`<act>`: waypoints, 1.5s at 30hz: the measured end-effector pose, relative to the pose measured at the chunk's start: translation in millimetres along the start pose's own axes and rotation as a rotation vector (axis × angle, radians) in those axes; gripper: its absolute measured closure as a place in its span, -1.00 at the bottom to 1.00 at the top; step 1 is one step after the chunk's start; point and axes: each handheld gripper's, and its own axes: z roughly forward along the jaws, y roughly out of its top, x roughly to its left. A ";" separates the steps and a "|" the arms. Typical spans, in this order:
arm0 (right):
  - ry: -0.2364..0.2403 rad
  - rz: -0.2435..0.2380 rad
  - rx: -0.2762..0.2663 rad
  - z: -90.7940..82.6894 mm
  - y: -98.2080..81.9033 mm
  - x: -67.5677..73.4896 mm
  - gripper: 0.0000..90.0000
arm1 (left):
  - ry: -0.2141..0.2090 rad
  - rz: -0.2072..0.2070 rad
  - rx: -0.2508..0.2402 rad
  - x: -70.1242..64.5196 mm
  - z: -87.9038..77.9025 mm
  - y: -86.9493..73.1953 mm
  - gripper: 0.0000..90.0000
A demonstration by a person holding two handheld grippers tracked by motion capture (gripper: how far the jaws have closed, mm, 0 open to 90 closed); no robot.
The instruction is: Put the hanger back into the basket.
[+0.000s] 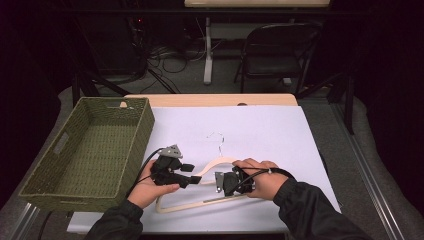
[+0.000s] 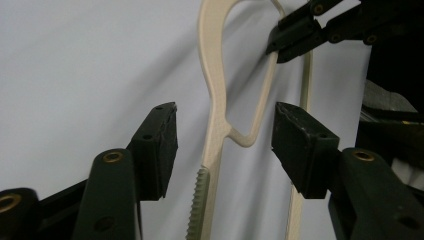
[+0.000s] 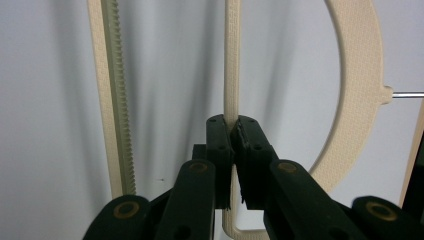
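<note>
A cream plastic hanger (image 1: 190,204) with a metal hook (image 1: 216,142) lies flat on the white sheet (image 1: 260,125). My left gripper (image 1: 192,174) is at the hanger's left shoulder. In the left gripper view its jaws (image 2: 225,125) stand open on either side of the hanger's arm (image 2: 215,75), pads clear of it. My right gripper (image 1: 218,181) is shut on a thin inner bar of the hanger (image 3: 231,60), pads (image 3: 232,125) pressed on it. That gripper's fingertips (image 2: 300,35) also appear at the top right of the left gripper view.
A green woven basket (image 1: 145,125) stands on the table's left side, close to my left hand. The white sheet stretches away beyond the hook. A folding chair (image 1: 280,50) and cables are on the floor behind the table.
</note>
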 end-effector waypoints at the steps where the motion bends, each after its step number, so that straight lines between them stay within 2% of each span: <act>1: -0.005 -0.013 0.000 -0.2 1.0 -0.2 0.91 | -0.007 -0.001 0.017 0.0 3.0 0.1 0.03; 6: -0.010 -0.022 -0.002 0.2 2.3 0.2 0.91 | -0.013 -0.012 0.055 1.7 10.9 1.2 0.08; 9: -0.009 -0.030 -0.006 0.1 3.3 0.0 0.91 | -0.057 -0.037 0.059 4.2 13.7 1.6 0.15; 13: -0.015 -0.034 -0.004 -0.2 3.8 0.2 0.90 | -0.093 -0.053 0.079 4.5 17.2 2.1 0.19; 19: -0.016 -0.050 0.003 0.6 4.7 1.5 0.90 | -0.106 -0.053 0.110 5.7 21.7 1.8 0.23; 28: -0.032 -0.058 0.004 0.4 4.2 0.2 0.90 | -0.112 -0.057 0.096 5.9 19.6 2.2 0.33; 30: -0.027 -0.044 0.002 0.7 4.1 0.1 0.90 | -0.109 -0.051 0.096 5.2 18.9 2.5 0.36; 35: -0.025 -0.052 0.013 2.7 4.8 -0.8 0.89 | -0.107 -0.037 0.098 1.8 17.0 1.9 0.52; 38: -0.028 -0.049 0.000 4.0 4.8 -0.2 0.88 | -0.108 -0.034 0.098 0.6 16.1 1.9 0.55; 39: -0.030 -0.052 0.015 3.8 5.5 0.0 0.88 | -0.116 -0.029 0.100 -0.2 15.8 2.0 0.58; 45: -0.035 -0.066 0.017 4.9 6.8 0.0 0.88 | -0.141 -0.039 0.113 0.1 17.8 1.7 0.50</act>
